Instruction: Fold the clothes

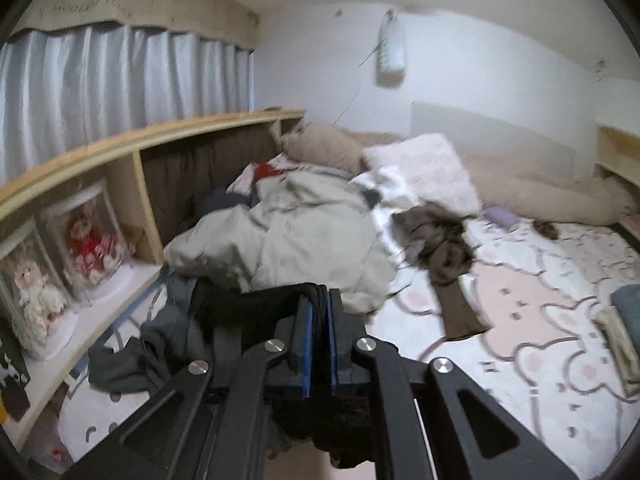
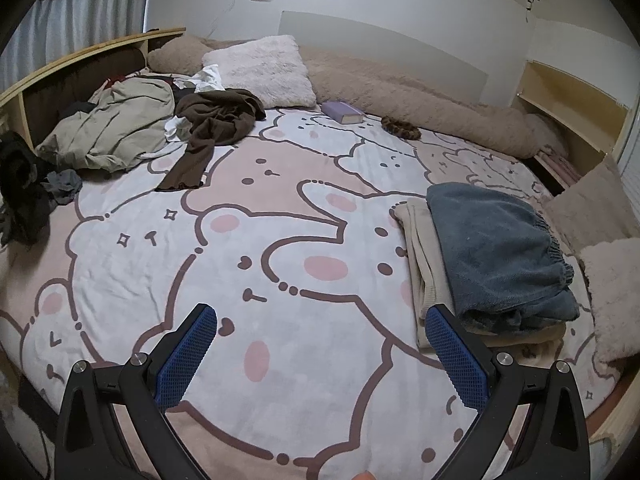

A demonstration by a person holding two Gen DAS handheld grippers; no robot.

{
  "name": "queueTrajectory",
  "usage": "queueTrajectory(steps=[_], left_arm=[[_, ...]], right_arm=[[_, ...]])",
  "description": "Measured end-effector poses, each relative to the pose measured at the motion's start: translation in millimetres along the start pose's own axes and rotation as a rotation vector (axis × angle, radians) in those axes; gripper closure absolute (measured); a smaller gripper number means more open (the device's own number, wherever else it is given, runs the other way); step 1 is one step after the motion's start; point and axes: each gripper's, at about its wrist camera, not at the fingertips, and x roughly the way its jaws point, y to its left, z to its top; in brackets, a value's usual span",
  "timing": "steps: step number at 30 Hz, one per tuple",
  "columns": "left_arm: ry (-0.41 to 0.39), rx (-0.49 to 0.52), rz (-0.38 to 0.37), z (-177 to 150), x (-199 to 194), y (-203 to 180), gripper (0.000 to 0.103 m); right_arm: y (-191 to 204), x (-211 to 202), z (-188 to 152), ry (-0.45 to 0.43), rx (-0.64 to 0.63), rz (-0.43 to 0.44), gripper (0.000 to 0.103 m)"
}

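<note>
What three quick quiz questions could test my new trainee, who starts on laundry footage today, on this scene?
1. True or false: the left gripper is shut on a black garment.
2. Which folded item lies on top of the stack: A) blue-grey garment, B) cream garment?
3. What purple thing lies beside the white pillow?

Key: 1 true; 2 A; 3 a book.

Right gripper (image 2: 320, 334) gapes over the bear-print bed (image 2: 280, 264); folded clothes (image 2: 492, 256) near its right edge, unfolded heap (image 2: 132, 128) far-left corner.
</note>
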Motion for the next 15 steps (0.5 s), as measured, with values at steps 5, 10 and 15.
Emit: queueTrajectory(steps=[5,10,15], left_arm=[[-0.076,0.037,-0.158,33,-54,-23,0.096],[-0.12,0.094,-0.362,54,-98,-64,0.096],[-0.099,0.116,-0.581,65,-117,-115,0.096]], right_arm=[[5,-18,2,-0.053,0.019,0.066,0.0],[14,-45,3,-0.167,0.052,0.211,0.0],[16,-79,4,-0.311,0.119,0.394,0.0]])
